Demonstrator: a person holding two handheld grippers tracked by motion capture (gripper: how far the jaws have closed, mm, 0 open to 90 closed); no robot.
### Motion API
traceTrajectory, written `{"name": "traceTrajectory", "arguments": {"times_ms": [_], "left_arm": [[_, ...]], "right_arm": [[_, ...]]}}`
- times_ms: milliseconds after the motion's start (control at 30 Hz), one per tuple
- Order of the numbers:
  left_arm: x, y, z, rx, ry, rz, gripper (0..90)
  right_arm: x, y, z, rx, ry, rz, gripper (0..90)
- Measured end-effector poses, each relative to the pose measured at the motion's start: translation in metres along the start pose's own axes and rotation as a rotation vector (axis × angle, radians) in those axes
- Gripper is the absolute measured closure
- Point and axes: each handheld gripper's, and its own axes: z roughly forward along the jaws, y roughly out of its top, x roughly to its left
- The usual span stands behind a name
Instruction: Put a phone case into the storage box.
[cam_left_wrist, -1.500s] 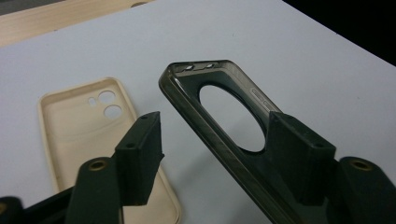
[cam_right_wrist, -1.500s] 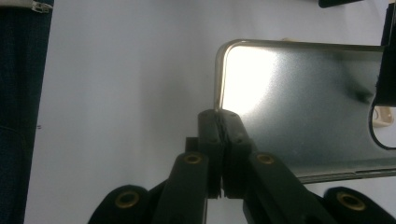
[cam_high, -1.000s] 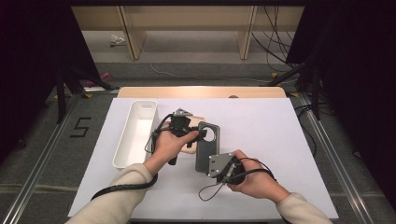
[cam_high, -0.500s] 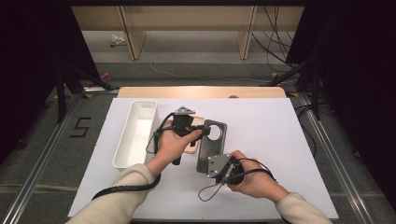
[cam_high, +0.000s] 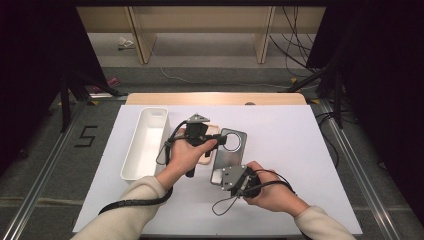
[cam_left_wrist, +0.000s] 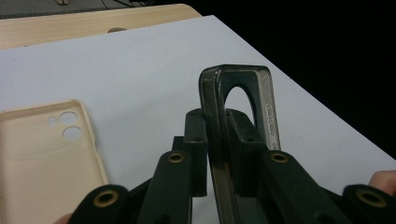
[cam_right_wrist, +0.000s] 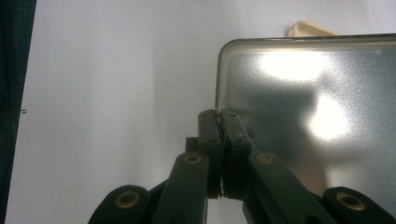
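Both grippers pinch the grey phone case (cam_high: 228, 156), long axis toward the surface's far edge: the right gripper (cam_high: 226, 175) at its near end, the left gripper (cam_high: 216, 140), fingers just closing, at its camera-hole end.

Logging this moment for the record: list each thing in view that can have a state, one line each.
Grey phone case: gripped at both ends, empty, tilted off the mat.
Beige phone case: lying flat on the mat, hollow side up, empty.
White tray: upright on the mat, empty.
Left gripper: jaws have just been closing, clamped on the grey case's camera-hole end.
Right gripper: shut on the grey case's corner edge.
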Motion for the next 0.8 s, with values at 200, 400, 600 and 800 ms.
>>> {"name": "traceTrajectory", "arguments": {"times_ms": [200, 400, 600, 800], "left_arm": [[0.0, 0.0, 0.0, 0.005, -0.011, -0.007, 79.8], [-0.003, 0.0, 0.0, 0.0, -0.027, 0.009, 81.0], [-0.004, -0.001, -0.003, -0.027, 0.011, 0.087, 81.7], [0.005, -0.003, -0.009, -0.091, 0.04, 0.112, 81.8]], "right_arm": [[-0.001, -0.002, 0.002, 0.009, 0.001, 0.002, 89.0], [-0.001, -0.002, 0.005, 0.012, -0.003, 0.003, 88.6], [-0.003, -0.005, 0.005, 0.012, -0.014, 0.029, 84.9], [-0.008, -0.009, 0.001, -0.021, -0.08, 0.09, 63.4]]}}
